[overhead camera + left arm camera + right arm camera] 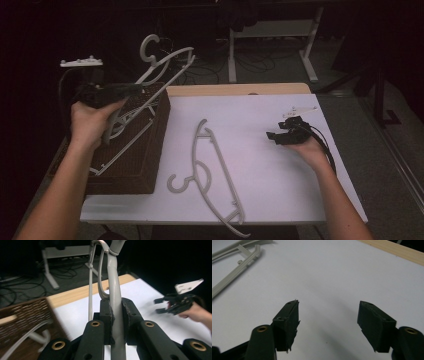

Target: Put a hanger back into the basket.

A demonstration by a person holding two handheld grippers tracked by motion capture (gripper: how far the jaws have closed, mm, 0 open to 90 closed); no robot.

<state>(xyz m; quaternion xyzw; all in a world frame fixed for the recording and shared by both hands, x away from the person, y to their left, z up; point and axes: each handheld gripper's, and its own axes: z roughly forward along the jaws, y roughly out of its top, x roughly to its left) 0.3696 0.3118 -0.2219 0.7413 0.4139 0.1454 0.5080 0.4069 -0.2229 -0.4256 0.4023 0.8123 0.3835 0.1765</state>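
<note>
Two grey plastic hangers are catalogued, with the wicker basket [150, 150] taken as landmark.

Item 1: raised hanger [167, 62]. It is held aloft above the basket's far corner, hook uppermost, tilted toward the basket's table side. The left gripper [134, 89] is clamped shut on one of its bars; in the left gripper view the grey bar [115, 305] is seen pressed between both black pads.

Item 2: lying hanger [212, 172]. It rests flat on the white table [270, 200], just beside the basket on its table side, hook end turned toward the basket and one tip reaching the near table edge.

Item 3: further pale hanger bars [117, 150] are seen inside the basket.

Item 4: right gripper [275, 136]. It is held low over the table, well apart from the basket, beyond the lying hanger. Its jaws are spread apart with nothing between them; bare white surface is seen past them in the right gripper view.

Step in hand, as judged: one hanger is being lifted out of the basket for placing on the table.

Next move, as judged: the raised hanger would have to be carried clear of the basket rim and laid beside item 2, without its hook snagging the bars below.

Pose: the left forearm is extended along the basket's outer side, fist closed round the gripper, jaws pointing across the basket toward the table. The right hand is rested near the table, jaws directed toward the basket.
</note>
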